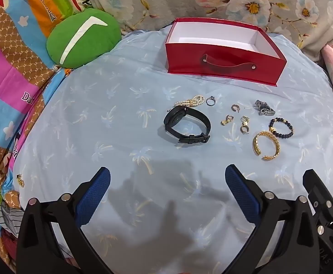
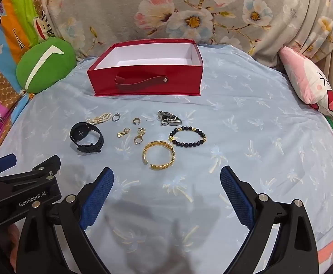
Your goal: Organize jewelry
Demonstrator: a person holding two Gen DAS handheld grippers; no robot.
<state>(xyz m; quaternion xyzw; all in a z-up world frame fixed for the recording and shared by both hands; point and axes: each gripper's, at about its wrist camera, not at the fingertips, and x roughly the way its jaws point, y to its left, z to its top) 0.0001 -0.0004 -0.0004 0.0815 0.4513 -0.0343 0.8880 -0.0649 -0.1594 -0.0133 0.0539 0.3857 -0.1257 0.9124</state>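
Note:
Jewelry lies loose on a light blue sheet (image 1: pixel 125 118): a black watch (image 1: pixel 186 125) (image 2: pixel 86 140), a pearl bracelet (image 1: pixel 190 101) (image 2: pixel 99 118), a silver ring (image 1: pixel 210 101) (image 2: pixel 115 117), several small gold earrings (image 1: pixel 235 119) (image 2: pixel 134 130), a metal clasp piece (image 1: pixel 264 108) (image 2: pixel 170 118), a black bead bracelet (image 1: pixel 281 129) (image 2: pixel 187 136) and a gold cuff (image 1: pixel 265 145) (image 2: pixel 159 155). An empty red box (image 1: pixel 223 65) (image 2: pixel 146 82) with a white inside stands behind them. My left gripper (image 1: pixel 167 178) and right gripper (image 2: pixel 167 177) hover open in front of the jewelry, empty.
A green round cushion (image 1: pixel 82 38) (image 2: pixel 44 65) sits left of the box, a pink cushion (image 2: pixel 308 84) at the right. A floral blanket (image 2: pixel 166 6) rises behind the box. A cartoon-print cloth (image 1: pixel 9 73) borders the left side.

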